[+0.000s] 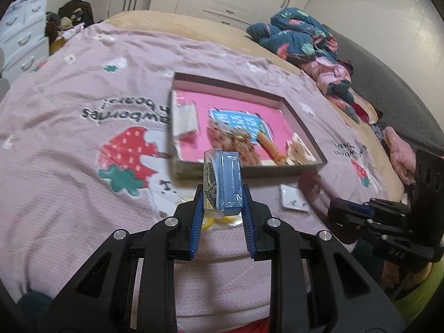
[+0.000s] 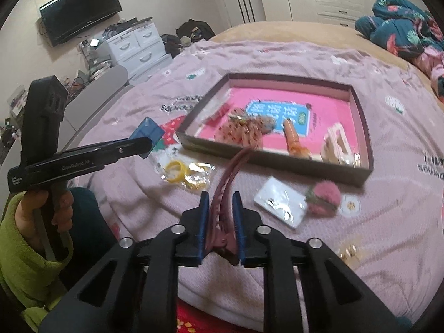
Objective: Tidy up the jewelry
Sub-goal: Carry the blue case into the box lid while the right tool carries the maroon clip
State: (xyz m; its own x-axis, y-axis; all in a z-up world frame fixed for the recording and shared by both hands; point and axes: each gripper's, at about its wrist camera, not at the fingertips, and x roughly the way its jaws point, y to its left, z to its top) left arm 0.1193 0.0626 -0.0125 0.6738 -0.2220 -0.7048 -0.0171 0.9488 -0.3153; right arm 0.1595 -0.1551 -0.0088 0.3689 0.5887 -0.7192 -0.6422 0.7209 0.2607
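My left gripper (image 1: 222, 197) is shut on a small blue box (image 1: 223, 181) wrapped in clear plastic, held above the pink blanket just in front of the tray (image 1: 302, 119). The same box (image 2: 148, 133) and left gripper (image 2: 144, 141) show at the left of the right wrist view. My right gripper (image 2: 220, 208) is shut on a dark pink hair claw clip (image 2: 227, 186) that points toward the tray (image 2: 363, 127). The tray has a pink floor and holds hair clips, an orange clip (image 2: 295, 138) and a cream clip (image 2: 337, 144).
On the blanket in front of the tray lie a clear bag with yellow rings (image 2: 188, 173), a white earring card (image 2: 280, 202) and a pink pompom (image 2: 324, 197). Small gold pieces (image 2: 348, 251) lie at the right. Bundled clothes (image 1: 302, 36) sit at the bed's far right.
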